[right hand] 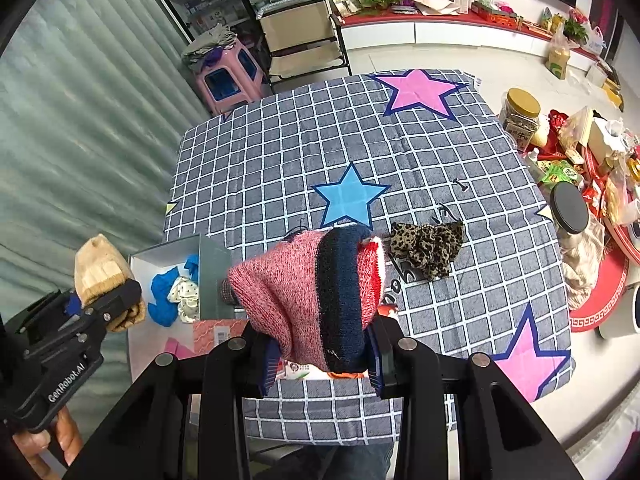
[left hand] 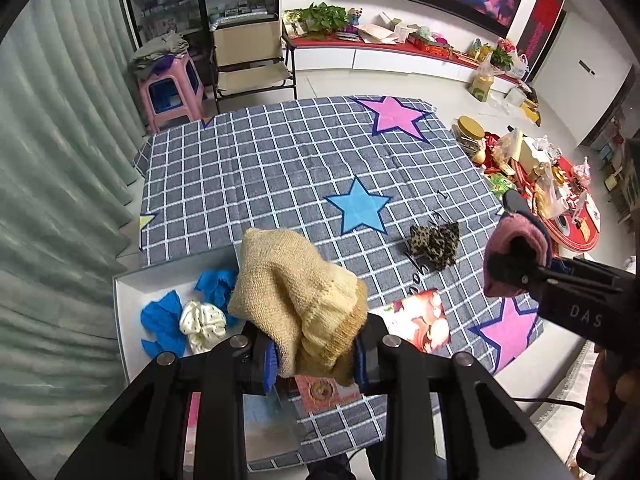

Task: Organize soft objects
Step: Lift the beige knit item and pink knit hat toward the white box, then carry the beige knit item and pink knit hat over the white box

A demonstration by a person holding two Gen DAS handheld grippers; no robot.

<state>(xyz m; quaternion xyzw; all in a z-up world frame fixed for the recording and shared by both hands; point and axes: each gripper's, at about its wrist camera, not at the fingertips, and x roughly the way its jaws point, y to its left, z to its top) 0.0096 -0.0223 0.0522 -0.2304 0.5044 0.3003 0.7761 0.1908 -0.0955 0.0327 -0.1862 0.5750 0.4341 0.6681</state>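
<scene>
left gripper (left hand: 316,356) pinching a beige knit (left hand: 292,288), held above the table's (left hand: 280,168) near edge beside the white box (left hand: 120,304). right gripper (right hand: 320,356) pinching a pink-and-navy knit (right hand: 312,292) over the checked cloth. leopard scrunchie (right hand: 428,250) lying just beyond. blue cloth (left hand: 164,320) and dotted cloth (left hand: 202,322) inside the box.

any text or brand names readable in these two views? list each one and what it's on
"GenRobot.AI" in white on the black body of the left tongs, seen from the right wrist.
"DAS", cut off by the frame edge, on the black body of the right tongs, seen from the left wrist.
Black script letters printed on the checked cloth, partly covered by the leopard-print scrunchie: not readable.
Label on the gold-lidded jar: too small to read.
</scene>
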